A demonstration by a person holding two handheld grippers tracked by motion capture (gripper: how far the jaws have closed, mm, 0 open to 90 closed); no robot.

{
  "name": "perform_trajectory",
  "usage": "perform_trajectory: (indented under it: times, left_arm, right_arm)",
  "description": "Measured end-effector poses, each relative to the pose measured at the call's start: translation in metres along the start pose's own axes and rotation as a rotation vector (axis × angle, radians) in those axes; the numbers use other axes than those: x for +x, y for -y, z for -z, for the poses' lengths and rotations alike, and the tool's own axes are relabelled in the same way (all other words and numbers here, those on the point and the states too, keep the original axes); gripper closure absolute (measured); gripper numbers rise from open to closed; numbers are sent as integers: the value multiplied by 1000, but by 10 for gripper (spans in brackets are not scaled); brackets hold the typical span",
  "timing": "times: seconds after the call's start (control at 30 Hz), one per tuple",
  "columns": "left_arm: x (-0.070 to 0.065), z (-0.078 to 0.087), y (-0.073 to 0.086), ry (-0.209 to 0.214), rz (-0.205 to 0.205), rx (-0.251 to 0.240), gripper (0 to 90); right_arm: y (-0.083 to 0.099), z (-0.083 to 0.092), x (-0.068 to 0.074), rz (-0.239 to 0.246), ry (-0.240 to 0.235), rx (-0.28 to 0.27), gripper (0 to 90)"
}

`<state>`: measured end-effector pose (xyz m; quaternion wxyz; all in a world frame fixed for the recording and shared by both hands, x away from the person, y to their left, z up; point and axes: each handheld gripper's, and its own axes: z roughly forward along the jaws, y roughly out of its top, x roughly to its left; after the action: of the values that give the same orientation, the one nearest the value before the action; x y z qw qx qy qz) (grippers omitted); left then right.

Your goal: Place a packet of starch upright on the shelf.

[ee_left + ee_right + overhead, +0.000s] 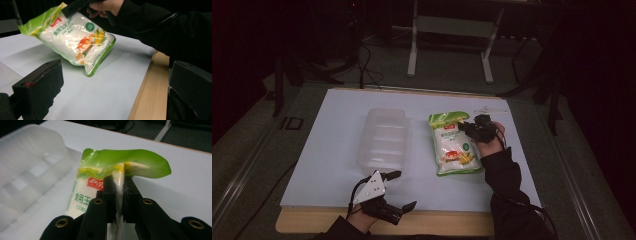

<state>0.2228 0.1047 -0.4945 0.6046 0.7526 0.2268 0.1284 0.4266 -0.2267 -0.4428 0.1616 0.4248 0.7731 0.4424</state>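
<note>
A green-edged starch bag (100,195) with a red logo, Chinese characters and "CORN" is pinched at its top edge by the right hand-held gripper (120,192), lifted above the table (337,165); the left hand-held gripper (402,190) stands open.

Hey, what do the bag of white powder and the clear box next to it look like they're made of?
The bag looks like thin glossy plastic film: it shines, wrinkles, and its green top edge folds where the right gripper pinches it. The box looks like translucent, slightly frosted rigid plastic, probably moulded; the table shows through its ribbed walls.
</note>
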Motion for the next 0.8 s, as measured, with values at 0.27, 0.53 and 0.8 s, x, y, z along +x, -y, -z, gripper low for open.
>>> perform_trajectory:
  times: [0.27,0.53,0.8]
  left_arm:
    - [-1,0,-1,-1,13,-12,0]
    - [-3,0,-7,-24,-1,-8,0]
    - [1,1,-24,-66,0,-40,0]
  right_arm:
    - [-7,25,15,15,-33,-59,840]
    - [-11,55,23,25,-53,-124,843]
    - [-18,89,29,27,-93,-199,843]
